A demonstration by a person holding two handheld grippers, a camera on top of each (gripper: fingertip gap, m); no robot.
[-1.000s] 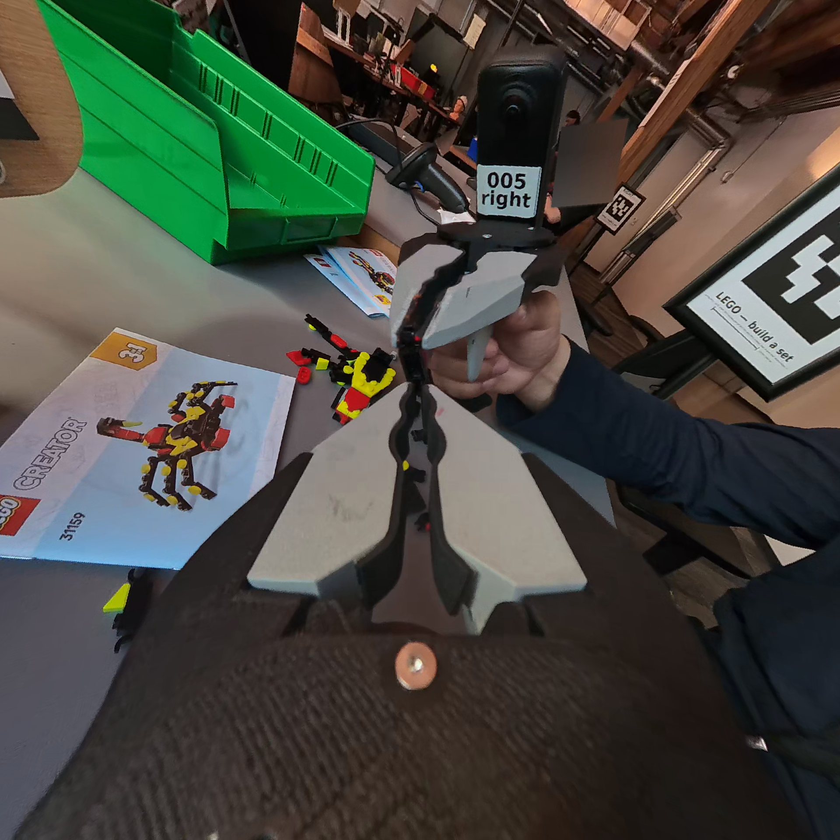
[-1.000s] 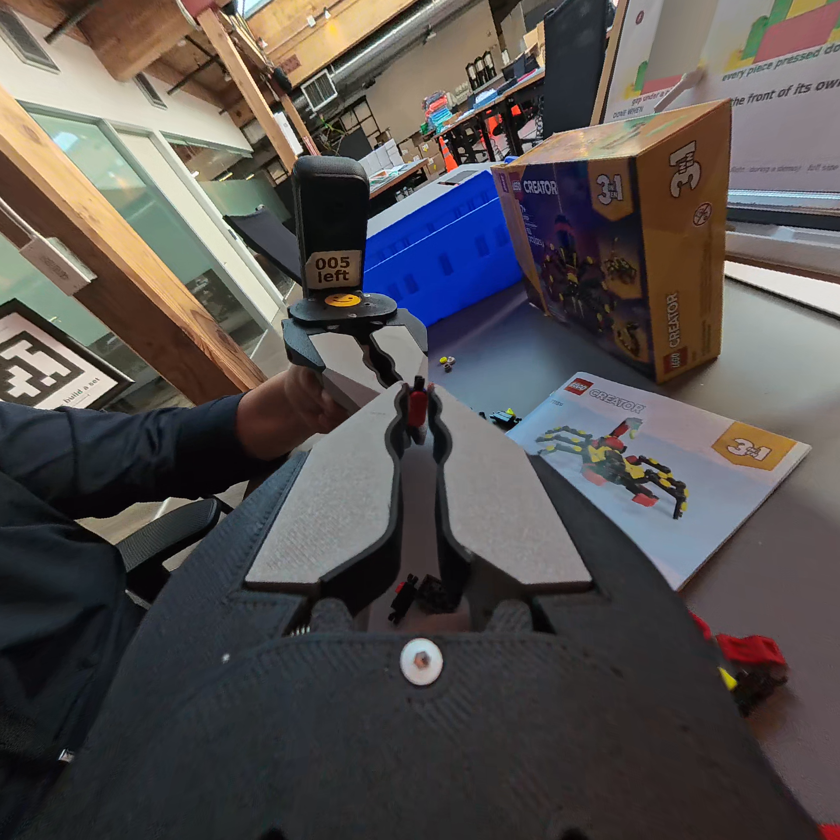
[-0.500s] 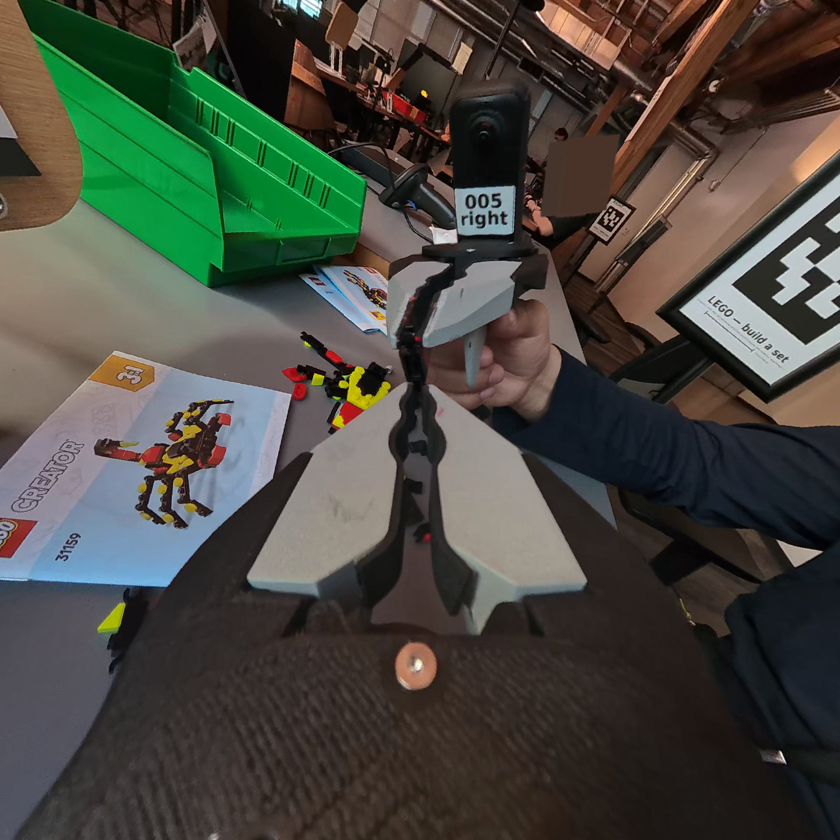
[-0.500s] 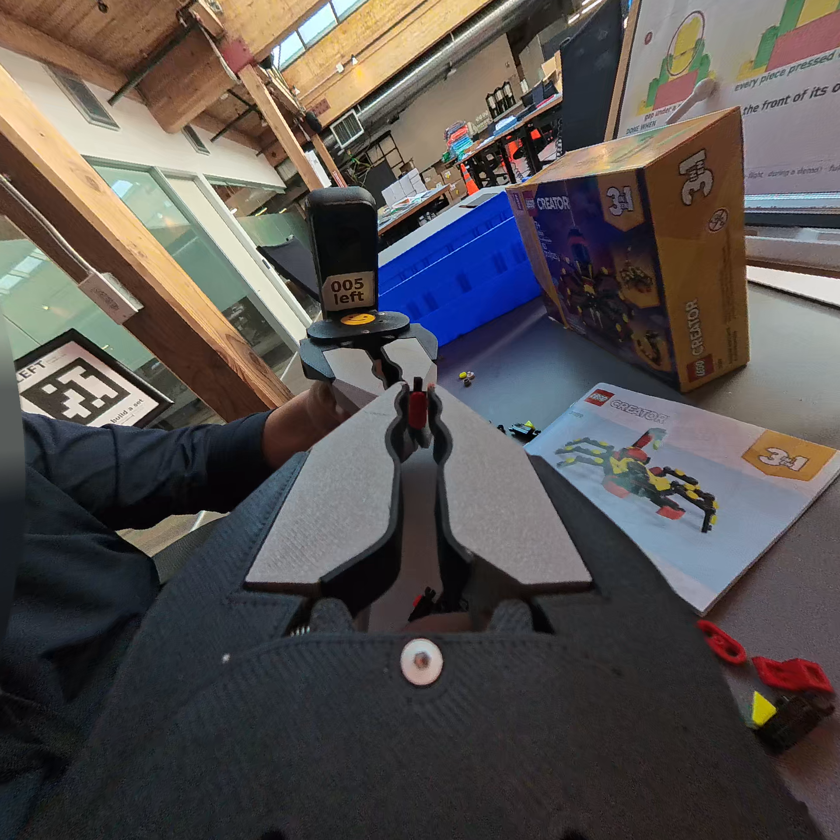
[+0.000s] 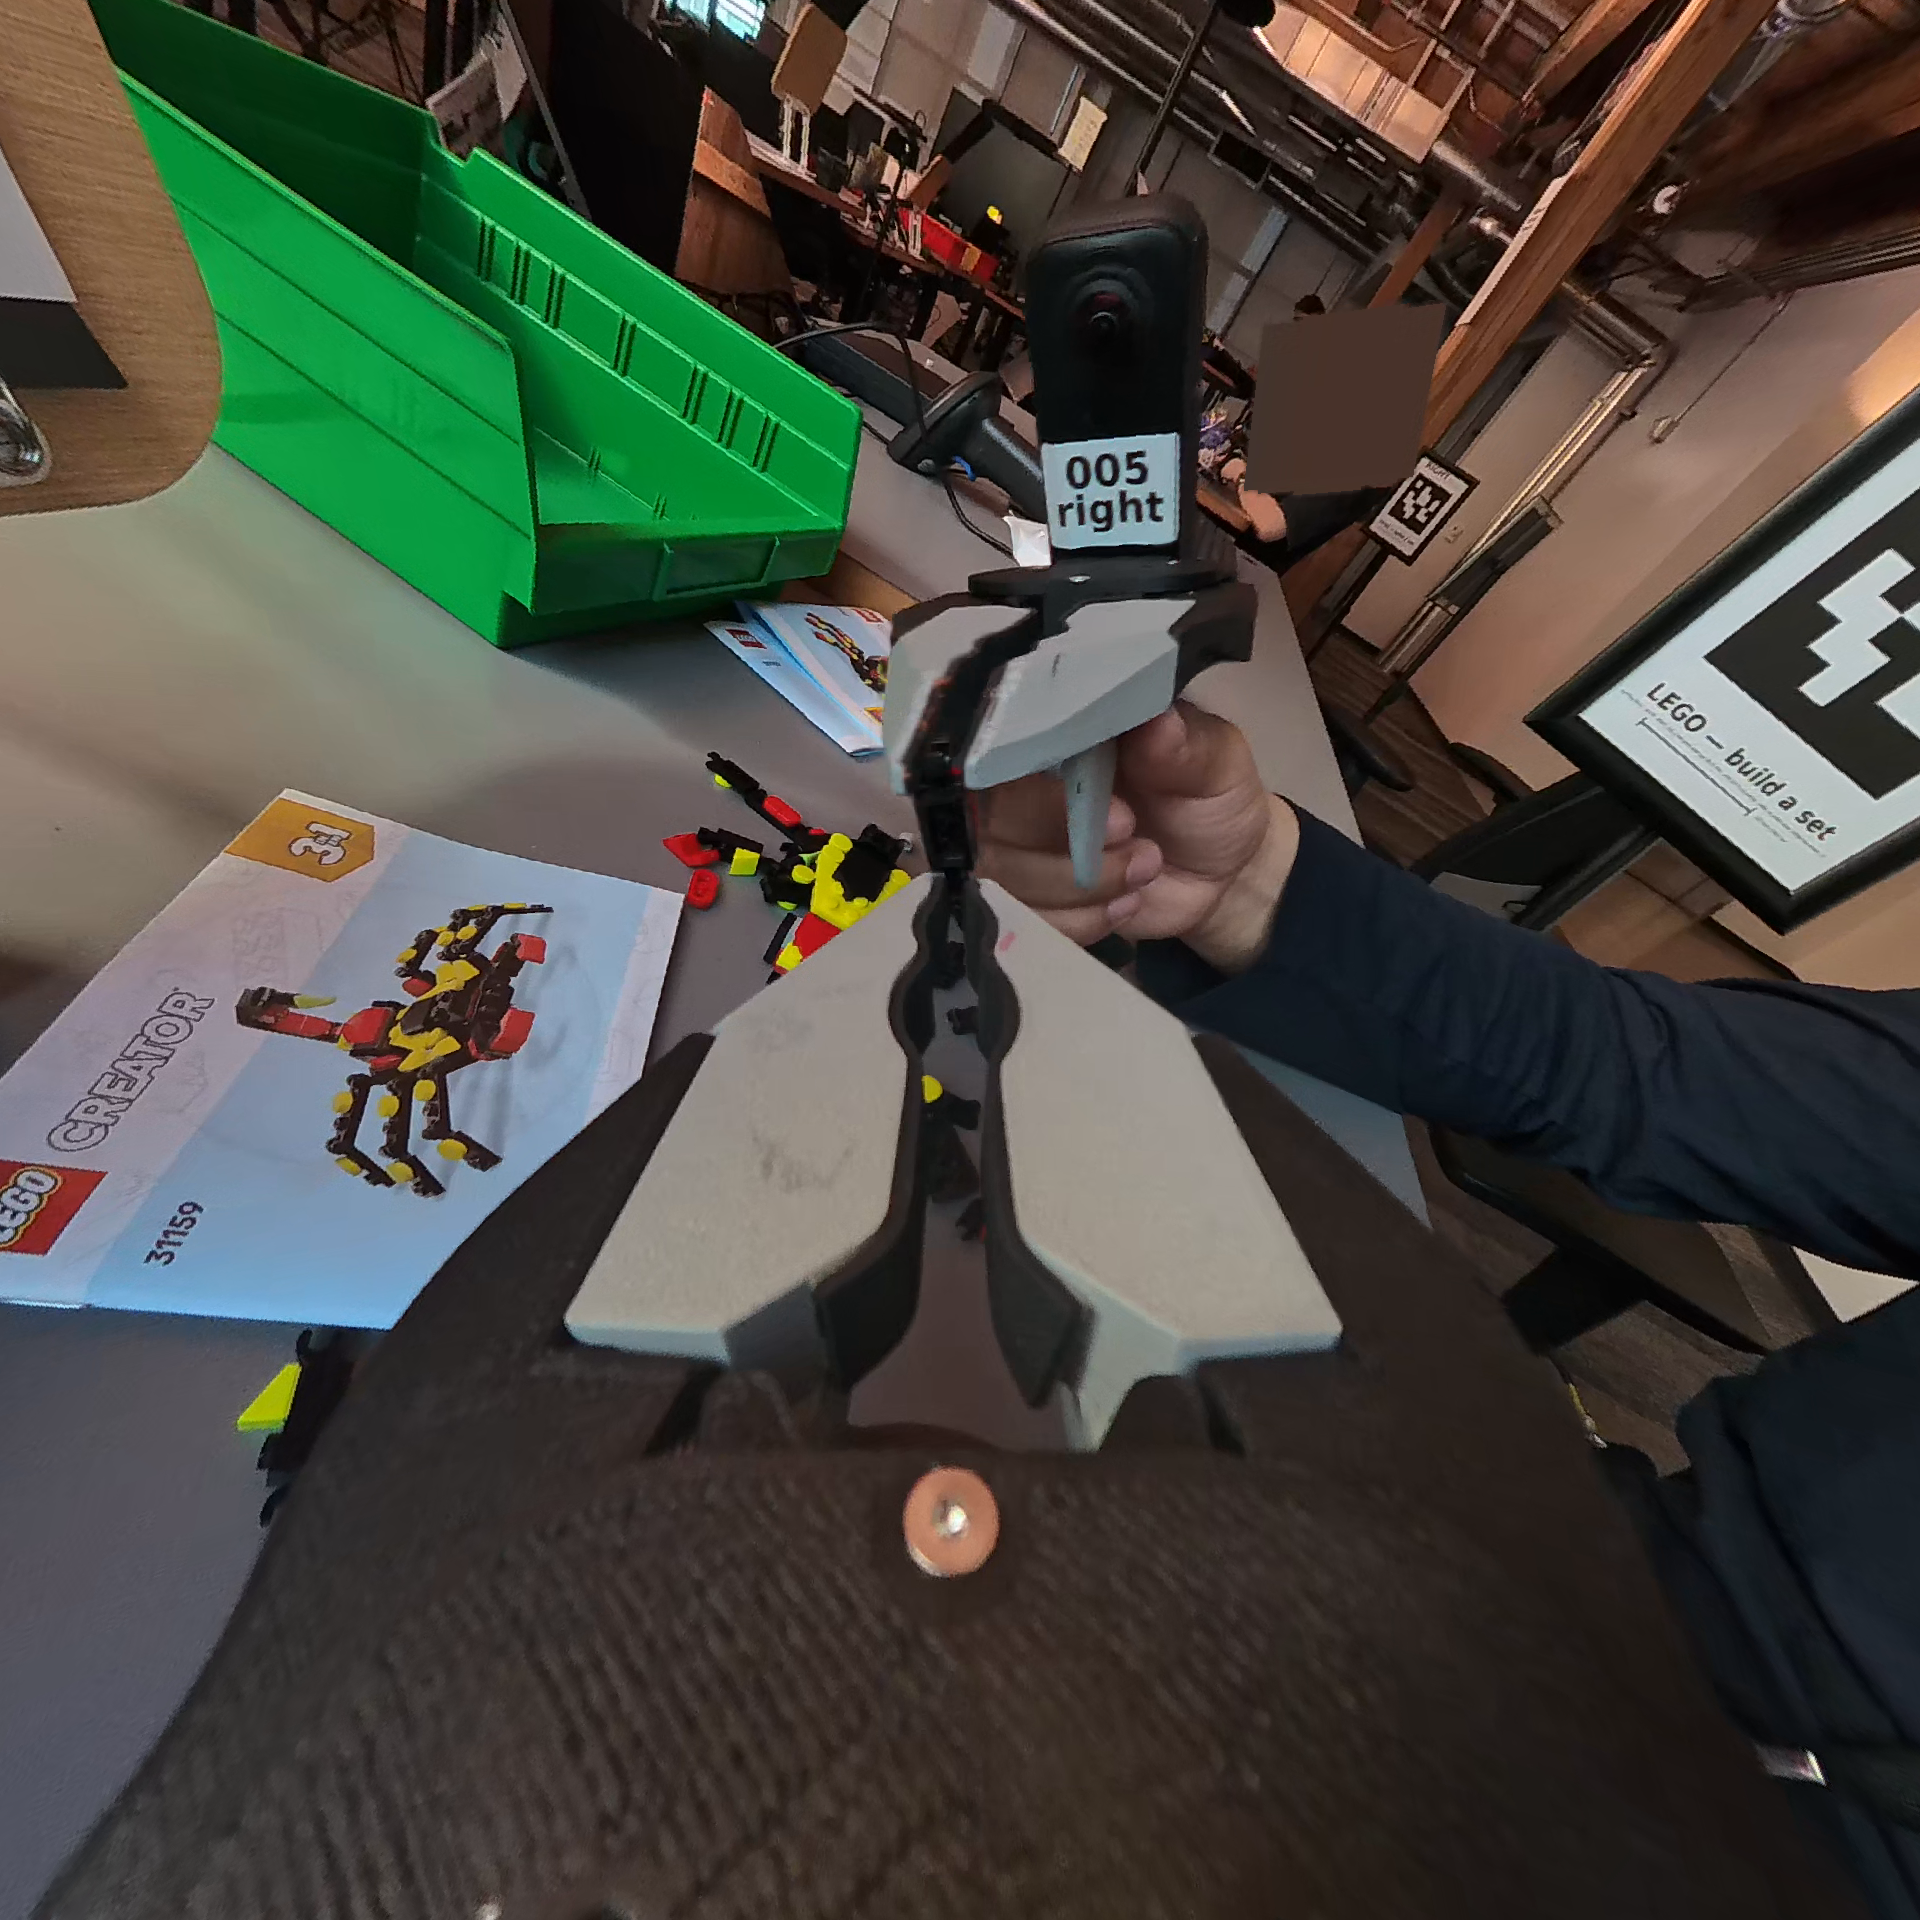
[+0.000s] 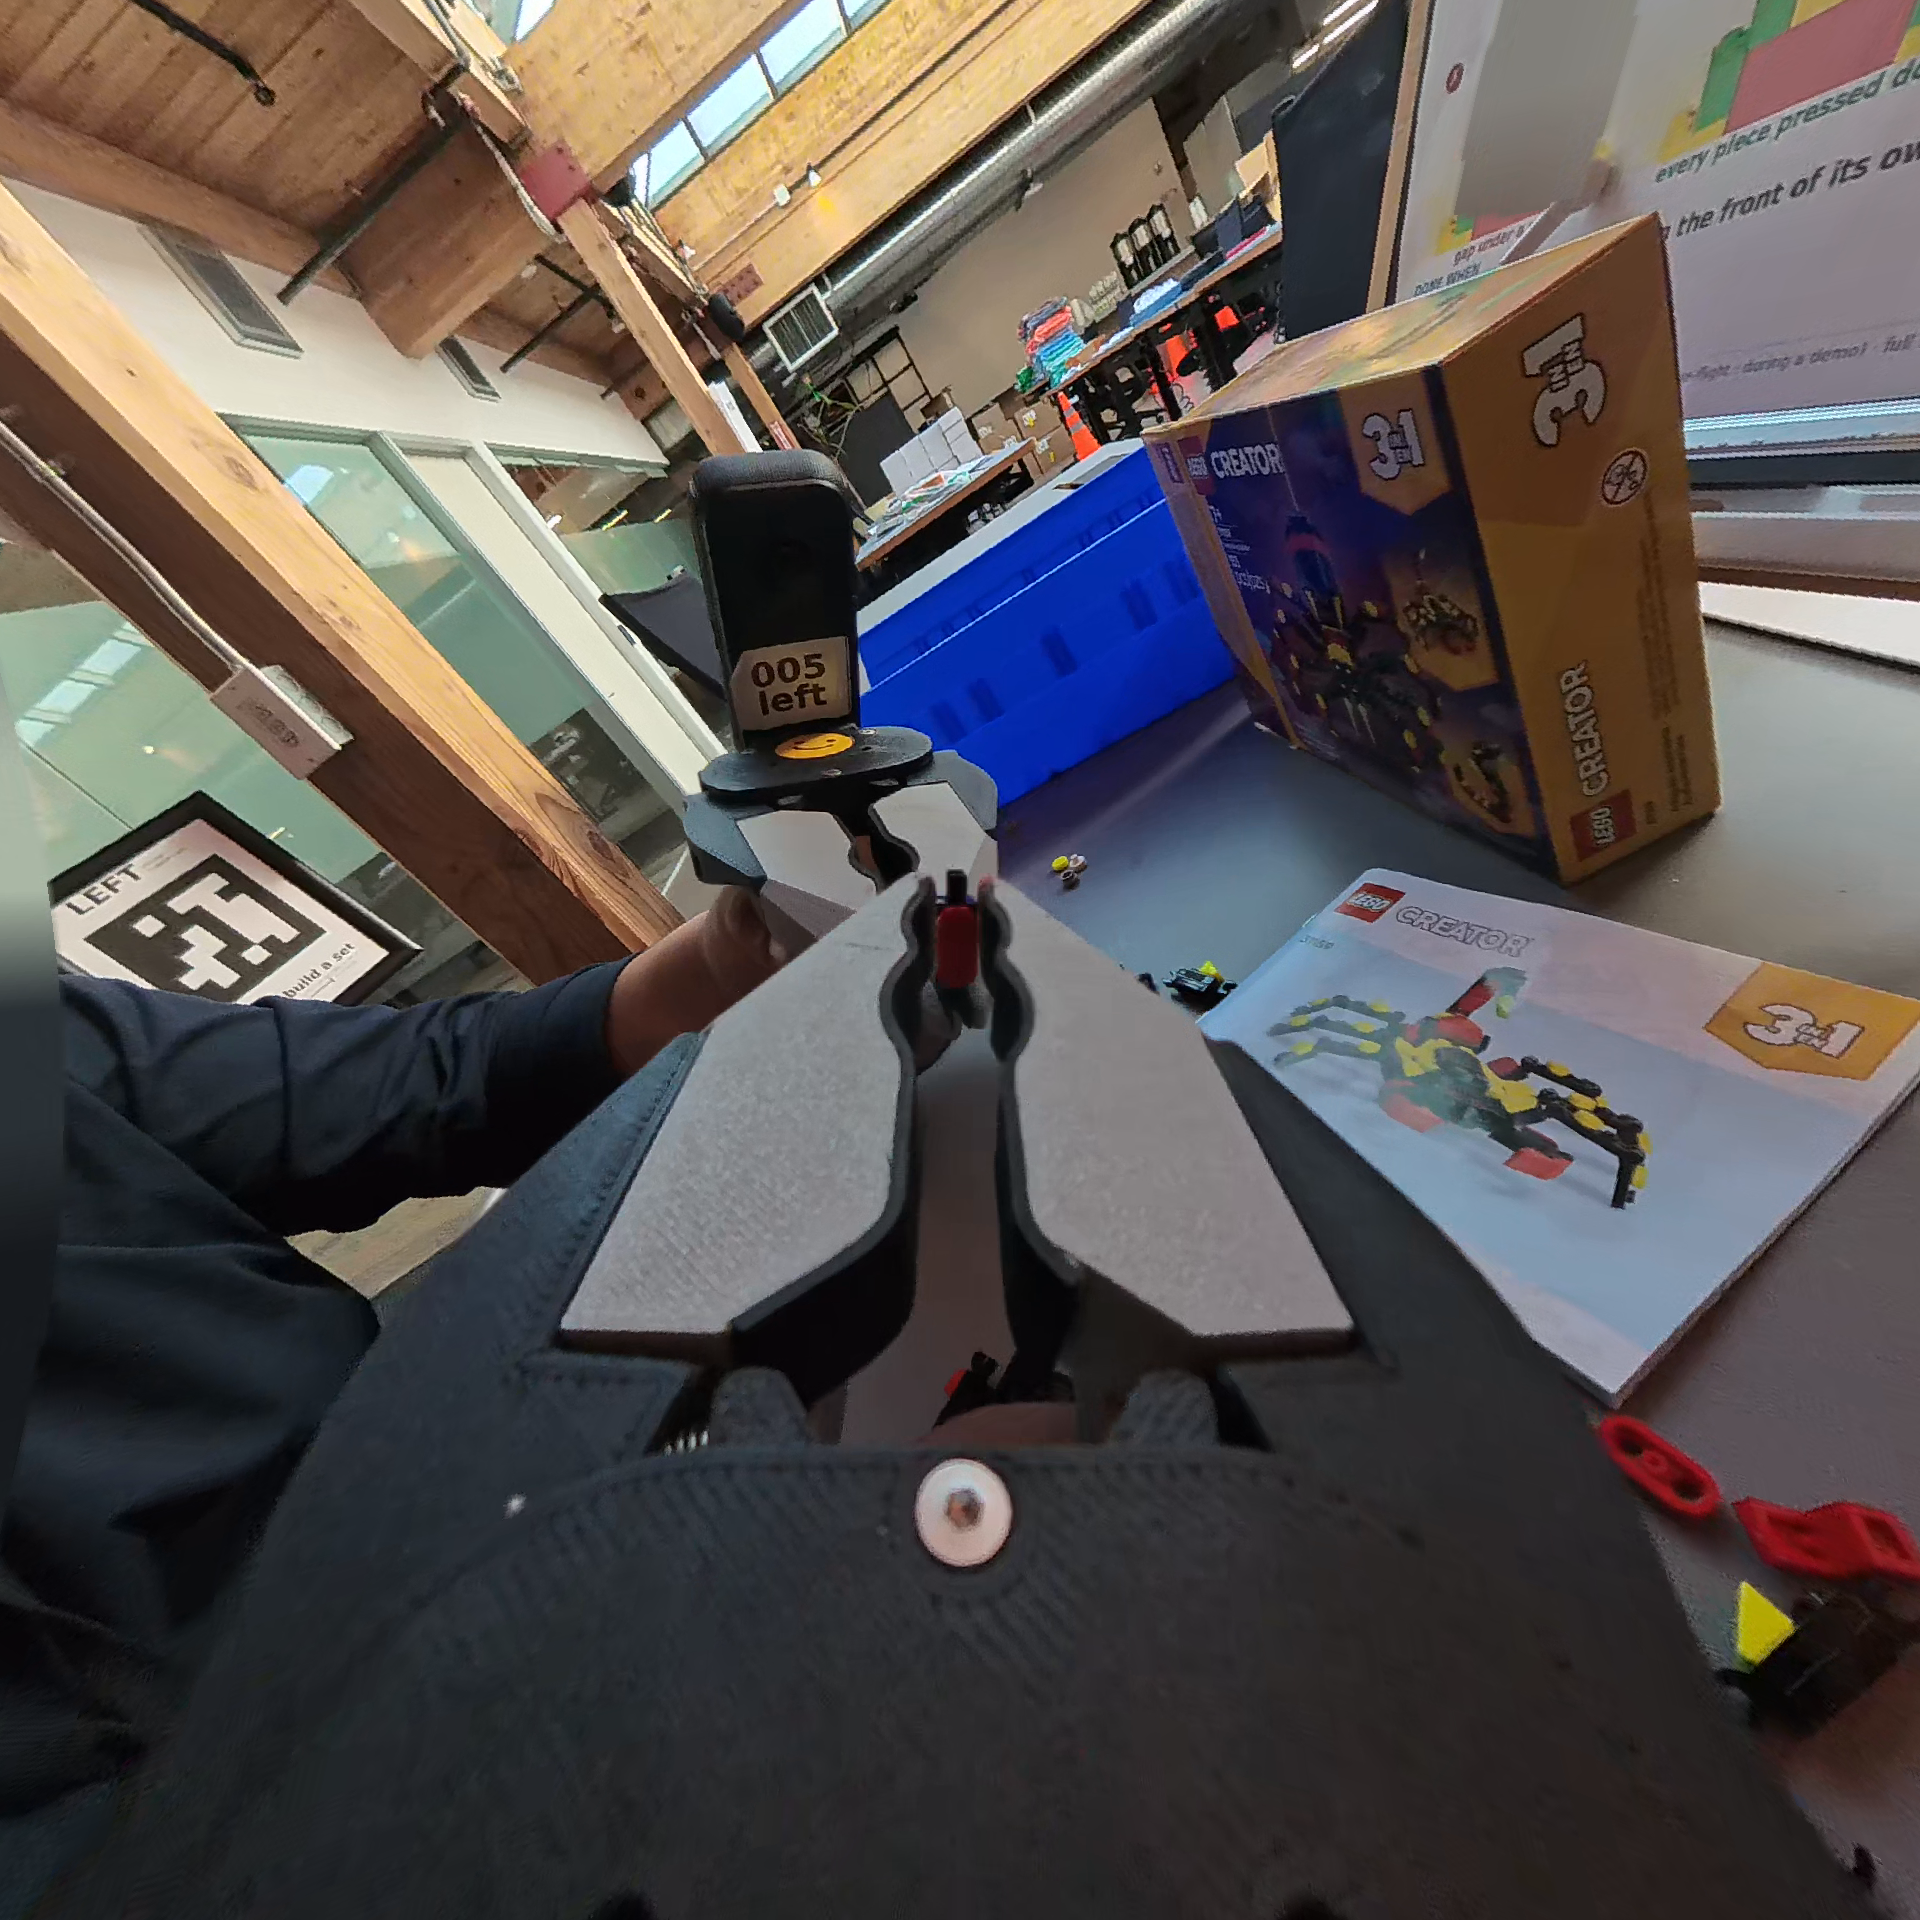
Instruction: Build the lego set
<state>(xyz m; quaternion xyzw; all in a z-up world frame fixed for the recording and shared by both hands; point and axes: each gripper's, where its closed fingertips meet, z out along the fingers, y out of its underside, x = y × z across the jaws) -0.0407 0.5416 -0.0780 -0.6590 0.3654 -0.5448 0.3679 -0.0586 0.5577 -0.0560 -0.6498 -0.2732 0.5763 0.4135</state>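
Both claws are meeting tip to tip above the grey table [image 5: 312, 717]: my left gripper [image 5: 948, 914] is pinching a thin black lego piece [image 5: 943, 831], my right gripper [image 6: 954, 914] is clamping a small red piece [image 6: 954, 930]. Loose bricks [image 5: 821, 873] are lying beside the instruction booklet [image 5: 312, 1060].

My left tool [image 5: 951, 914] has two pale grey wedge-shaped fingers [image 5: 769, 1153] edged in black, wavy along their inner sides, on a broad dark textured body with one round metal screw [image 5: 951, 1522] near its middle. My right tool [image 6: 961, 914] matches it: grey fingers [image 6: 1143, 1143], black trim, a dark ribbed body, one silver screw [image 6: 961, 1512]. Each carries an upright black camera [image 5: 1117, 332] with a white label on its base. Both my arms wear dark navy sleeves [image 5: 1558, 1081].
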